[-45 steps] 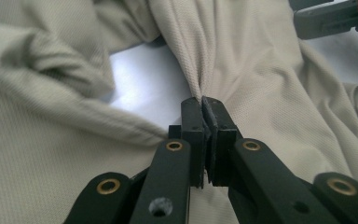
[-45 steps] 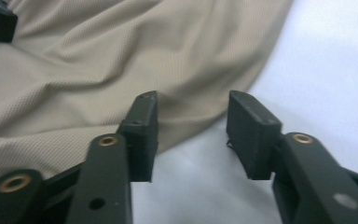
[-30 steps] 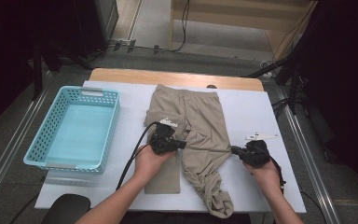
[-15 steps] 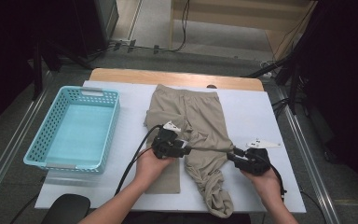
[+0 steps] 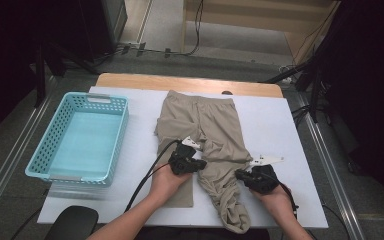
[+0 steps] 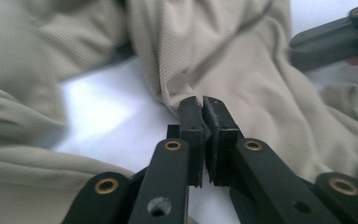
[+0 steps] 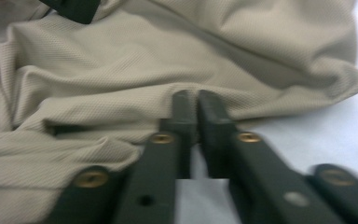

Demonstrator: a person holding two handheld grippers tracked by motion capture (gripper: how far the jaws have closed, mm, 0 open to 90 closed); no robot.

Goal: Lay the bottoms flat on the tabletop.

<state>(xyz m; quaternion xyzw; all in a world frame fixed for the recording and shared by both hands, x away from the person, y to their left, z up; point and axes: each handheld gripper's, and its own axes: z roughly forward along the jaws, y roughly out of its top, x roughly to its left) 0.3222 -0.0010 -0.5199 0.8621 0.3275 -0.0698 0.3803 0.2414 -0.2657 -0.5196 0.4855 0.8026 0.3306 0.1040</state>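
Basically, beige ribbed-knit trousers lie flat mid-frame on the white table, so I can fold one leg. Light-blue plastic basket waits at left. Left gripper and right gripper each clenched on a trouser edge, jaws just closing.

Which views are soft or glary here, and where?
Right gripper view: the right gripper looks smeared and the trousers soft. Left gripper view: sharp tips on the left gripper, white glare off the table. High view: even lighting, dark surroundings.
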